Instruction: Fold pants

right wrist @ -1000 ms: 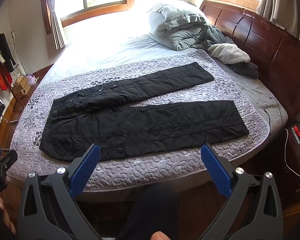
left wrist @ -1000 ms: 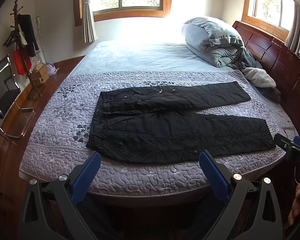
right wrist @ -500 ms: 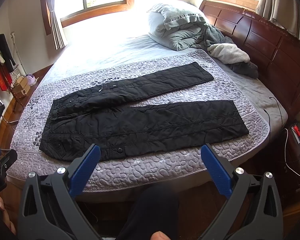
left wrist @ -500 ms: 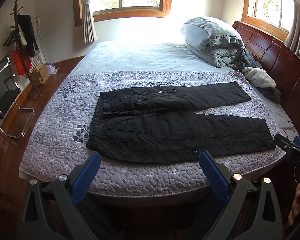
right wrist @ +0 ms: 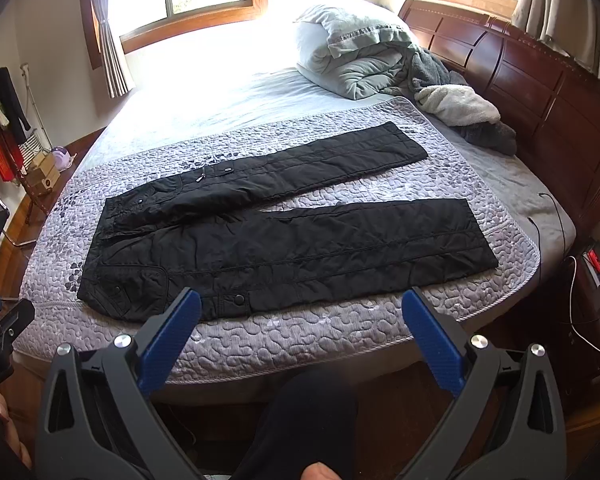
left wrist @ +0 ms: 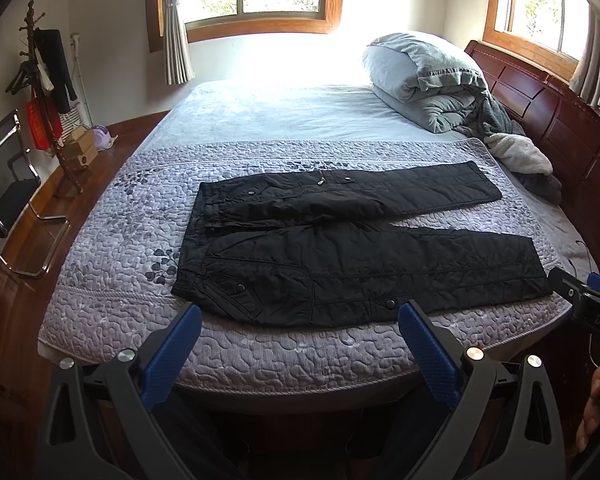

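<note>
Black quilted pants (left wrist: 340,248) lie flat on the purple quilted bedspread (left wrist: 112,304), waist to the left, both legs spread apart and pointing right. They also show in the right wrist view (right wrist: 280,236). My left gripper (left wrist: 300,320) is open and empty, held off the bed's near edge in front of the waist and near leg. My right gripper (right wrist: 302,308) is open and empty, off the near edge in front of the near leg. The right gripper also shows at the far right of the left wrist view (left wrist: 592,300).
A rolled grey duvet (left wrist: 424,80) and loose blankets (right wrist: 460,108) lie at the bed's far right by the dark wooden headboard (right wrist: 540,92). A coat rack (left wrist: 40,92) and a chair (left wrist: 8,188) stand on the left. Cables and a power strip (right wrist: 592,260) are on the right.
</note>
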{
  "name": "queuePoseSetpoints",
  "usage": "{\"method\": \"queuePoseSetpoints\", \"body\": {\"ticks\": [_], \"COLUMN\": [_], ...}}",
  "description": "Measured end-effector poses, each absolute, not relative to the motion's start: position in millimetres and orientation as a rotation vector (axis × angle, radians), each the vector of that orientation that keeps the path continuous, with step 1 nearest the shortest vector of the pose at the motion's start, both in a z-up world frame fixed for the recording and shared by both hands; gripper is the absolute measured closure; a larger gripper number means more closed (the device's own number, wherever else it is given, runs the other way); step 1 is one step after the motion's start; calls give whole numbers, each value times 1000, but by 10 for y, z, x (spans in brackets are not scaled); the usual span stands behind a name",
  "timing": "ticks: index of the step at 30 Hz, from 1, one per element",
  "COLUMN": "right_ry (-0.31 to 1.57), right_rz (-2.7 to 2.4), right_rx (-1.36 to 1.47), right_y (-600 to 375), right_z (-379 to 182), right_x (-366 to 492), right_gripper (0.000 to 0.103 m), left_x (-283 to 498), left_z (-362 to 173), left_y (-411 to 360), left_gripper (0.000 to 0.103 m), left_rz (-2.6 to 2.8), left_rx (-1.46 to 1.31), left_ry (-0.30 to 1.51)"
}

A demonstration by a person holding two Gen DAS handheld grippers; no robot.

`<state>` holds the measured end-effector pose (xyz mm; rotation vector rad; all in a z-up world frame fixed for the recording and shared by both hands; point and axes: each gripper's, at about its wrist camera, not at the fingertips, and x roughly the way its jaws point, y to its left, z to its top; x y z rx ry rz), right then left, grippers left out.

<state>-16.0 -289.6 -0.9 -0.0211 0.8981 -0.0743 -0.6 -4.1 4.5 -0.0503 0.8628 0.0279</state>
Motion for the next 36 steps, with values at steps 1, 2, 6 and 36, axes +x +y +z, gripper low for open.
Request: {"method": "queuePoseSetpoints", "body": {"ticks": [1, 2, 6, 36], "right_ry": [898, 899, 899, 1115], "right_rz": [-75, -75, -76, 27], "right_rx": [-21, -20, -22, 226], "right_y": [-2900, -2903, -2902, -3719], "right_z": [-12, -13, -17, -1407], "right_x": [-155, -154, -154, 547], "right_gripper": [2, 2, 2, 3], "left_x": [-5, 2, 23, 1620], "left_z": [45, 43, 35, -2510], "left_y": [-42, -47, -56, 2370], "left_gripper": [4, 4, 4, 4], "left_rz": [29, 28, 26, 73], "left_rx": [-50, -49, -48, -752], "left_ry": [863, 864, 864, 1250]}}
